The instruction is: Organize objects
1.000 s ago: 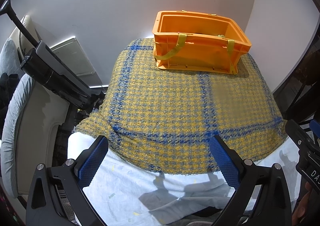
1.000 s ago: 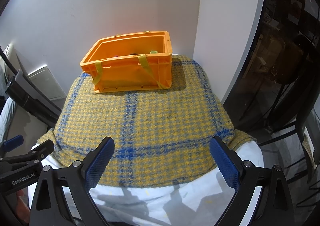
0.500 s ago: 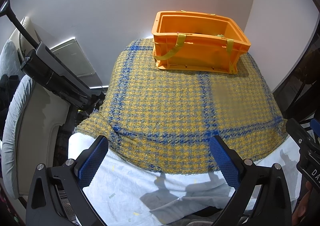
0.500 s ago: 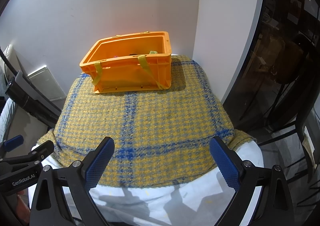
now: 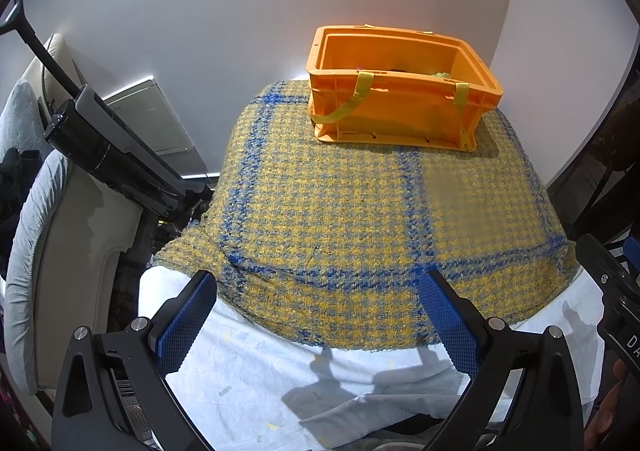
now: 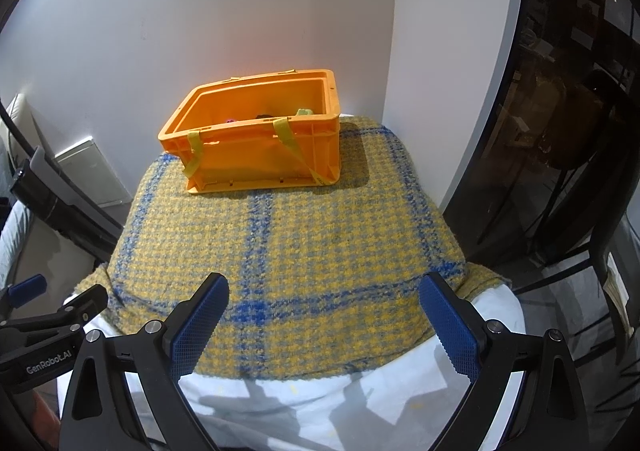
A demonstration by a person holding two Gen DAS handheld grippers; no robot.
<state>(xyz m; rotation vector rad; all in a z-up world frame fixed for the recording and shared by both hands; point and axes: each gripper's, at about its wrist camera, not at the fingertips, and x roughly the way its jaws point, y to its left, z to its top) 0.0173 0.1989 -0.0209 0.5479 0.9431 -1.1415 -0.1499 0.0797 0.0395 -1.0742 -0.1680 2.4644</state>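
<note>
White walls meet in a corner behind a table draped in a yellow-and-blue plaid blanket [image 5: 360, 211] over a white sheet [image 5: 280, 379]. Orange plastic crate [image 5: 400, 107] stands upright at the blanket's 12 o'clock edge, near the wall, with yellow straps [image 5: 344, 107] hanging down its front; small items lie inside, too hidden to identify. Left gripper [image 5: 318, 321] hovers at 6 o'clock over the blanket's near hem, fingers spread wide, grasping nothing. Right gripper [image 6: 324, 325] hovers alongside, likewise spread and empty. Both are well apart from the crate. Dark bar-shaped device [image 5: 108, 147] slants at 9 o'clock beside a grey-cushioned seat [image 5: 36, 235].
</note>
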